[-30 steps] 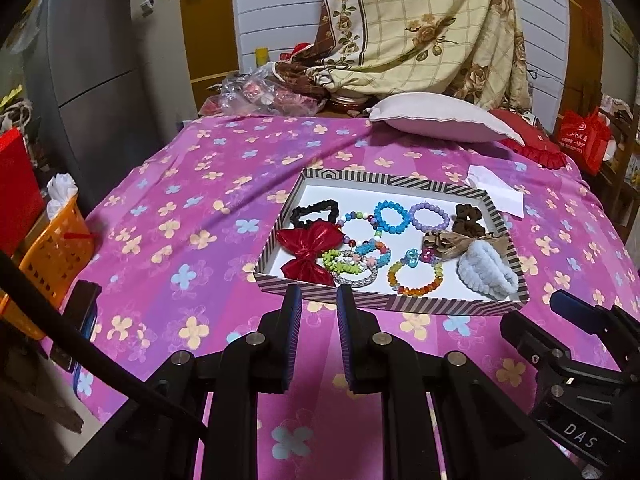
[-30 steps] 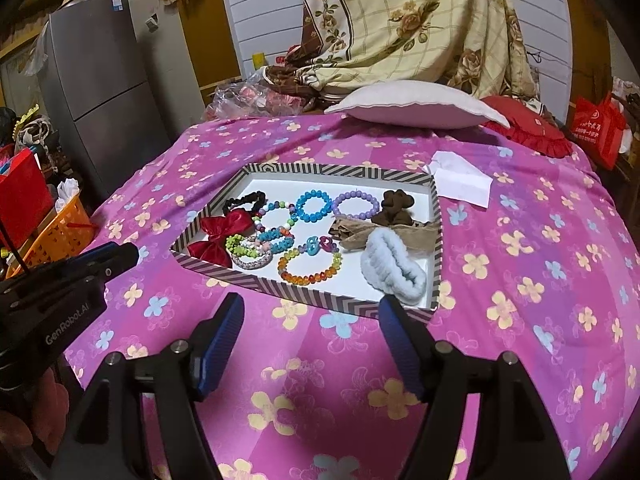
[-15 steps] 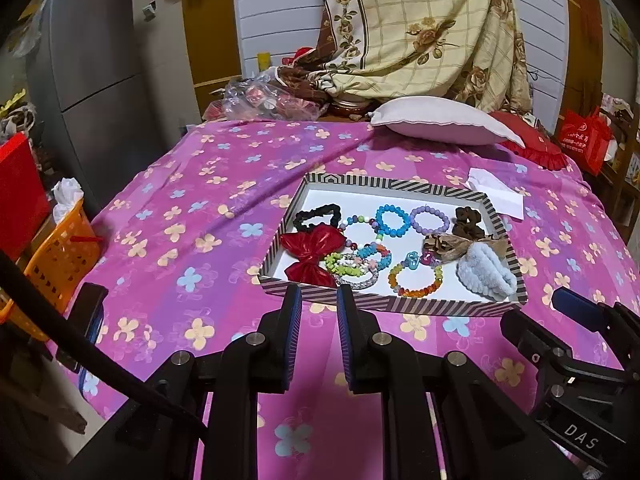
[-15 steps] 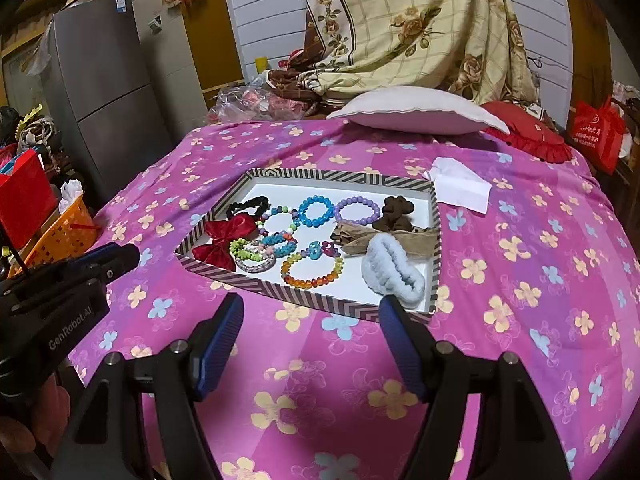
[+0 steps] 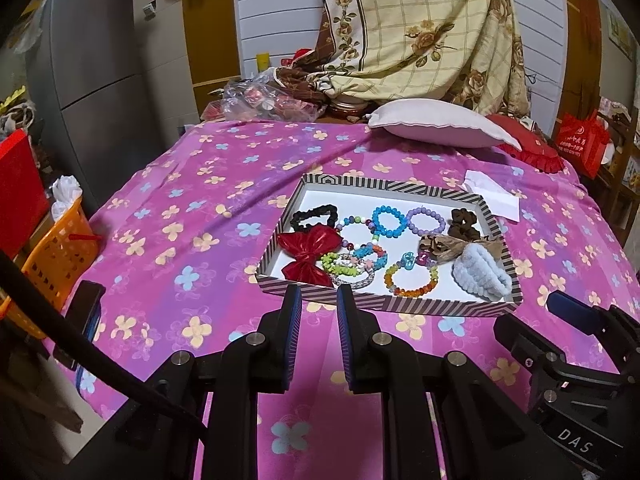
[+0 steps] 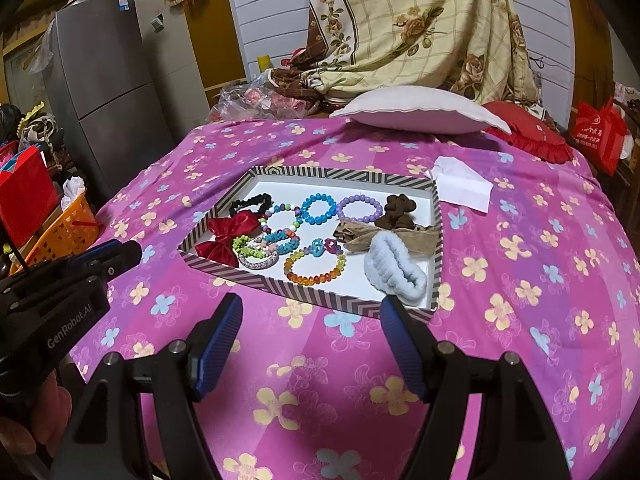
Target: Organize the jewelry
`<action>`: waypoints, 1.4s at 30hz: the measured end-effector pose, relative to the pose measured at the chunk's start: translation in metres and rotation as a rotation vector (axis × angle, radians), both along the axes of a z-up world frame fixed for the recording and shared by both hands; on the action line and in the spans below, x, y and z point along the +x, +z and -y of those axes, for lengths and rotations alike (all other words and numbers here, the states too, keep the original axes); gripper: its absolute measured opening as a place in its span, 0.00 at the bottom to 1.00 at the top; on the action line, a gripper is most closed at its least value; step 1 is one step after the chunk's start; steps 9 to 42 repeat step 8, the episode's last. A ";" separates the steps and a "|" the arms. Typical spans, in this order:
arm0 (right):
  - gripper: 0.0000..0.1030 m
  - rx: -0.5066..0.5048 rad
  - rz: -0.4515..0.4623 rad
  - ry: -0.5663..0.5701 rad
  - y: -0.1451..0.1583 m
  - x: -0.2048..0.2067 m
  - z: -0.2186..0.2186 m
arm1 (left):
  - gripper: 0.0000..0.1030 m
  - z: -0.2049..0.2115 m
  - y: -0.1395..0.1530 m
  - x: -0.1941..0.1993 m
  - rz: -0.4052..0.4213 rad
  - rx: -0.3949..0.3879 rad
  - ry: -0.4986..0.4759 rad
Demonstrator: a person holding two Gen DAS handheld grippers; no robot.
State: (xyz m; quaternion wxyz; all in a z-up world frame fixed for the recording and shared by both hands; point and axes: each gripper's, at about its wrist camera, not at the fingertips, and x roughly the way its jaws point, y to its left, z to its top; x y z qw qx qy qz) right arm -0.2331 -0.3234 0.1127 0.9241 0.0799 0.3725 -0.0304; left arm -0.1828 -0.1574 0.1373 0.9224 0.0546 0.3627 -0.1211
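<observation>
A striped tray (image 5: 400, 309) (image 6: 304, 296) lies on the pink flowered bedspread. It holds a red bow (image 5: 308, 250) (image 6: 228, 234), a black scrunchie (image 5: 314, 215), a blue bead bracelet (image 5: 389, 222) (image 6: 318, 208), a purple bracelet (image 5: 426, 221) (image 6: 360, 208), an orange bracelet (image 5: 410, 280) (image 6: 314, 268), a brown scrunchie (image 6: 398, 214) and a pale blue scrunchie (image 5: 482, 274) (image 6: 394, 270). My left gripper (image 5: 318, 300) hovers at the tray's near edge, jaws nearly shut and empty. My right gripper (image 6: 312, 312) hovers before the tray, open and empty.
A white pillow (image 5: 440, 124) and a red cushion (image 5: 532, 148) lie at the bed's far end. A folded white paper (image 6: 464, 188) lies right of the tray. An orange basket (image 5: 60, 248) and a grey fridge (image 5: 100, 80) stand to the left.
Both grippers have drawn slightly back and up from the tray. Their jaws have not changed.
</observation>
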 end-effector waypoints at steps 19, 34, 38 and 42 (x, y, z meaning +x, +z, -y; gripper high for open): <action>0.74 -0.007 -0.020 -0.015 -0.012 -0.002 0.010 | 0.13 -0.009 -0.005 0.002 0.014 0.007 0.023; 0.74 -0.007 -0.020 -0.015 -0.012 -0.002 0.010 | 0.13 -0.009 -0.005 0.002 0.014 0.007 0.023; 0.74 -0.007 -0.020 -0.015 -0.012 -0.002 0.010 | 0.13 -0.009 -0.005 0.002 0.014 0.007 0.023; 0.74 -0.007 -0.020 -0.015 -0.012 -0.002 0.010 | 0.13 -0.009 -0.005 0.002 0.014 0.007 0.023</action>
